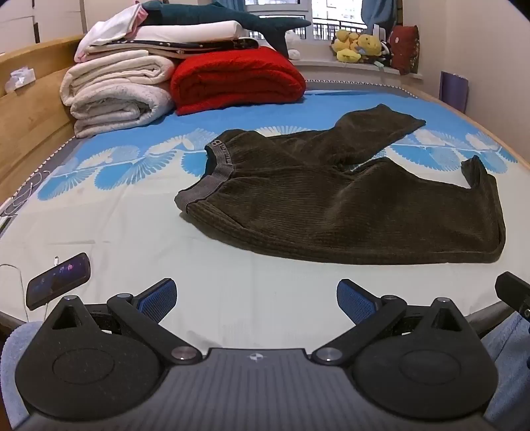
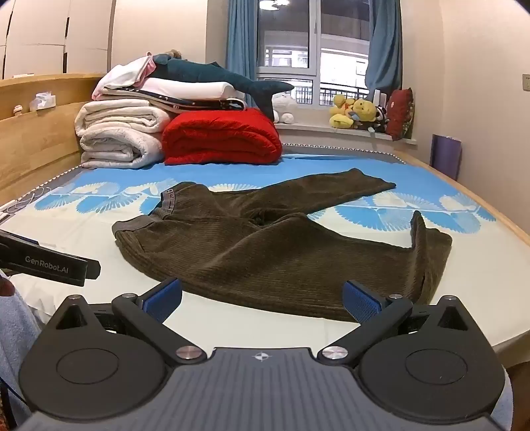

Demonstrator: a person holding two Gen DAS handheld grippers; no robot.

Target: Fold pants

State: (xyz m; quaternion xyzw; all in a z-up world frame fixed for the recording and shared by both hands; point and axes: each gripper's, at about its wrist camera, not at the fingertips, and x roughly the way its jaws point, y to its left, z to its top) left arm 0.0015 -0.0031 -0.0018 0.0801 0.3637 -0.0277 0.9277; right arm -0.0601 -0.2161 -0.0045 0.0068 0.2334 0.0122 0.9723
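Dark olive corduroy pants [image 1: 331, 199] lie spread on the bed, grey waistband [image 1: 212, 172] to the left, two legs splayed to the right, the near leg's cuff curled up [image 1: 477, 172]. They also show in the right wrist view [image 2: 271, 252]. My left gripper [image 1: 256, 300] is open and empty, held above the sheet short of the pants. My right gripper [image 2: 261, 298] is open and empty, just before the near edge of the pants. The left gripper's body shows at the left of the right wrist view [image 2: 49, 265].
The bed [image 1: 132, 232] has a blue and white sheet. Folded white blankets [image 1: 116, 96], a red blanket [image 1: 235, 79] and a shark plush [image 1: 232, 16] are stacked at the back left. A phone [image 1: 58, 280] lies near left. Wooden headboard [image 1: 29, 126] on the left; plush toys [image 2: 357, 112] on the windowsill.
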